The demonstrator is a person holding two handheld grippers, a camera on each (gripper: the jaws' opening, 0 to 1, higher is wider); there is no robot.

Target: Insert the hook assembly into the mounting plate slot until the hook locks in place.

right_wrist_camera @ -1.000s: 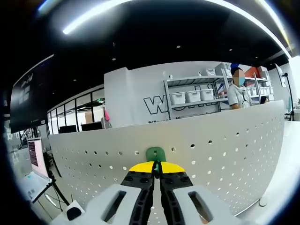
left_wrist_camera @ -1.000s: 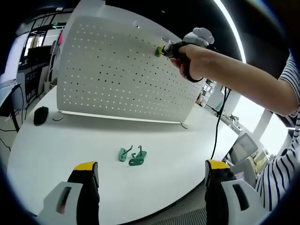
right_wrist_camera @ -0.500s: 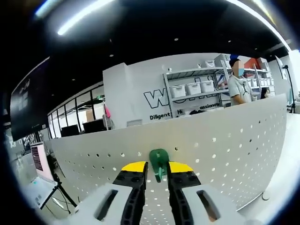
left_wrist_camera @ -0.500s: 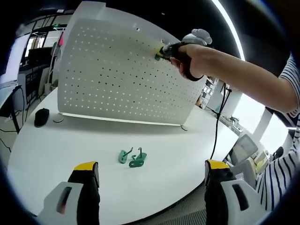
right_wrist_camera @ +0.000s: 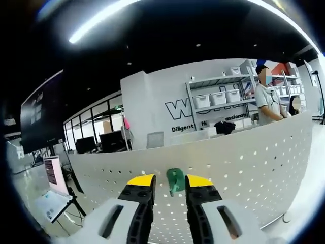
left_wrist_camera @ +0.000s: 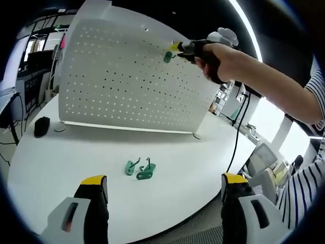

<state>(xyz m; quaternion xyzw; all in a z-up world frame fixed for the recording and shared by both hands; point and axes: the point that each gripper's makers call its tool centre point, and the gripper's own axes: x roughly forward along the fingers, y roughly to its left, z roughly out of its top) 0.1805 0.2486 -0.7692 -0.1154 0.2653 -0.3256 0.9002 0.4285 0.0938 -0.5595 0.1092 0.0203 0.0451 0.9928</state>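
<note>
My right gripper [right_wrist_camera: 169,182] stands open around the green hook [right_wrist_camera: 175,180] on the pegboard [right_wrist_camera: 244,162], dead ahead at twelve o'clock; left gripper [left_wrist_camera: 165,185] open, empty.

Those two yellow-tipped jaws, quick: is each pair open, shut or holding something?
Left gripper: open, holding nothing.
Right gripper: open, jaws on either side of the green hook on the white pegboard, not clamping it.
</note>
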